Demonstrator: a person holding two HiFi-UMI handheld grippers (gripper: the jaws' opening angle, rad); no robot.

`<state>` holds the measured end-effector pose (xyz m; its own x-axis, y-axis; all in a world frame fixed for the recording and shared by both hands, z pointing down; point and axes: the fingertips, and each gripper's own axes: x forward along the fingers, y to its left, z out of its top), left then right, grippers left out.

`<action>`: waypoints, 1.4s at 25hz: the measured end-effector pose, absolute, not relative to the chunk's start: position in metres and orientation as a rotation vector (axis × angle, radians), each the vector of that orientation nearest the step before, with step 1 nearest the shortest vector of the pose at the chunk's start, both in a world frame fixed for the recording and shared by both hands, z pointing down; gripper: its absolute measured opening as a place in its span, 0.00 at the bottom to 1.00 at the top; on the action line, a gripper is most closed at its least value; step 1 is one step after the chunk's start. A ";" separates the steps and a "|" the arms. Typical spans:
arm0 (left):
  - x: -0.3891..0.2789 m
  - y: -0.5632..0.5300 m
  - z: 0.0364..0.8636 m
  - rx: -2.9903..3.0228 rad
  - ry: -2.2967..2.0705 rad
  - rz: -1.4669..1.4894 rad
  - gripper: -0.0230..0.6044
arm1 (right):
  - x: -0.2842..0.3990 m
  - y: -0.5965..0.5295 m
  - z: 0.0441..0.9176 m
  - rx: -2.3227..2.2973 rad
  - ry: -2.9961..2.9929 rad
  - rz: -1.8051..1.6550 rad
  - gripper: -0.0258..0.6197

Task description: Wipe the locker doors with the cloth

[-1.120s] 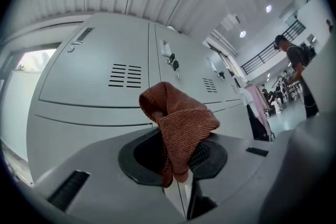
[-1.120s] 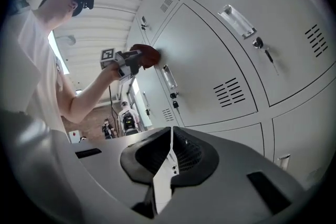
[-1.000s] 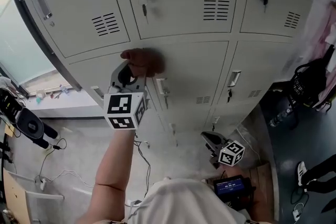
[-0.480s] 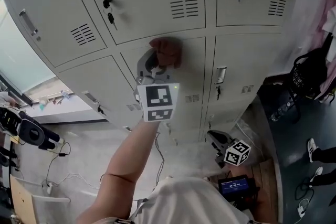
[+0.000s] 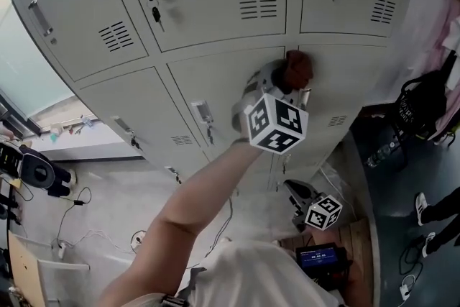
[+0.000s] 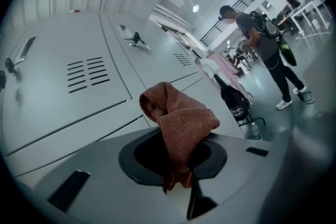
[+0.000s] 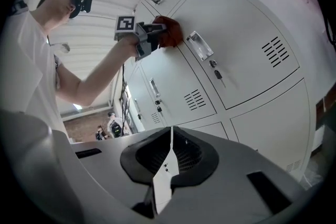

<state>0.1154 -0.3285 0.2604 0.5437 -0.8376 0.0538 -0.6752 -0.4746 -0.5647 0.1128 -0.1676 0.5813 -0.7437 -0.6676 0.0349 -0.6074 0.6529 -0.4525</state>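
Observation:
The reddish-brown cloth is pressed against the grey locker doors, at the seam between the middle and right doors of the middle row, just above the right door's handle. My left gripper is shut on the cloth, with my arm stretched up to it. In the left gripper view the cloth bunches out from the left gripper. My right gripper hangs low near the floor, away from the doors. In its own view the right gripper is shut on nothing, and the cloth shows beside a door handle.
Keys hang from locks on the upper doors. A black bag, a pink garment and a bottle are at the right. A device with a blue screen lies on the floor. Cables trail at the left. A person stands further off.
My left gripper has carried the cloth to the right across the middle-row doors, from the left door to the seam by the right door. The right gripper has stayed low.

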 end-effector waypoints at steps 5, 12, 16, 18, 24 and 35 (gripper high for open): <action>0.042 -0.326 0.271 -2.263 1.411 -0.382 0.16 | 0.107 -0.172 0.579 -1.056 2.738 -0.669 0.08; -0.069 -0.320 0.283 -2.152 1.634 -0.294 0.16 | 0.076 -0.177 0.574 -0.993 2.797 -0.651 0.08; -0.135 -0.315 0.297 -2.040 1.776 -0.287 0.16 | 0.064 -0.178 0.574 -0.972 2.817 -0.652 0.08; -0.166 -0.313 0.308 -1.989 1.849 -0.294 0.16 | 0.059 -0.177 0.574 -0.965 2.824 -0.655 0.08; -0.209 -0.305 0.331 -1.838 2.055 -0.233 0.16 | 0.059 -0.170 0.580 -0.977 2.827 -0.684 0.08; -0.052 -0.320 0.344 -2.040 1.741 -0.241 0.16 | 0.082 -0.158 0.587 -1.049 2.776 -0.710 0.08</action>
